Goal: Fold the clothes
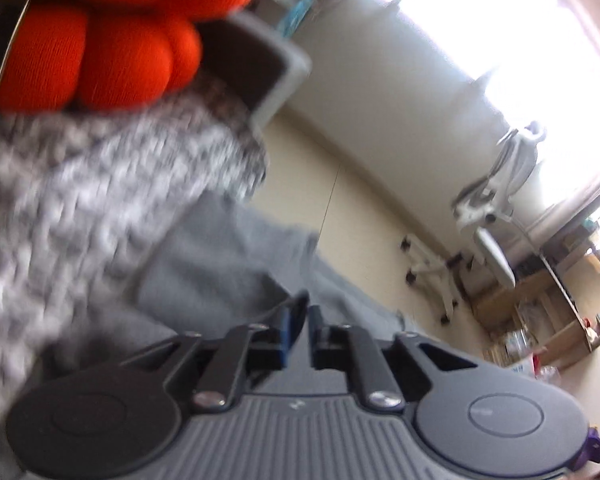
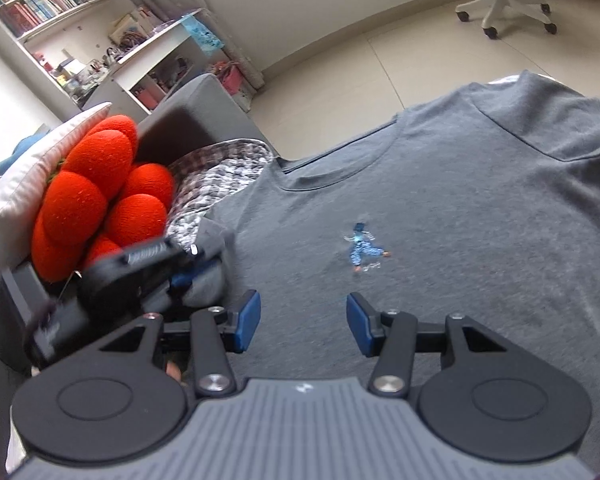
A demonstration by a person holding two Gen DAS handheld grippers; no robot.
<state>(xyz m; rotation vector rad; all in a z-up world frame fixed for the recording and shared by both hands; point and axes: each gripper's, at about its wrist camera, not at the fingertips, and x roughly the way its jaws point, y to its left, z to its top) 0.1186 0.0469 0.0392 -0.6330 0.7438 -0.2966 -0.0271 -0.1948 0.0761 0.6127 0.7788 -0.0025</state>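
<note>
Lying flat under the right claw [image 2: 303,322] with jaws spread and empty, grey T-shirt [image 2: 440,208], left claw [image 1: 305,322] slightly parted at its sleeve edge, pinching nothing, red cushion [image 2: 100,200] beyond it.

Light: daylight, bright; source is the window [image 1: 500,20] at upper right of the left view, blown out to white.
Blur: left view smeared, worst on the patterned cloth [image 1: 92,200] at left.
Sharpness: right view mostly crisp; shirt [image 2: 440,208] evenly lit, soft shadows.
Distortion: fisheye bending, dark corners.
</note>
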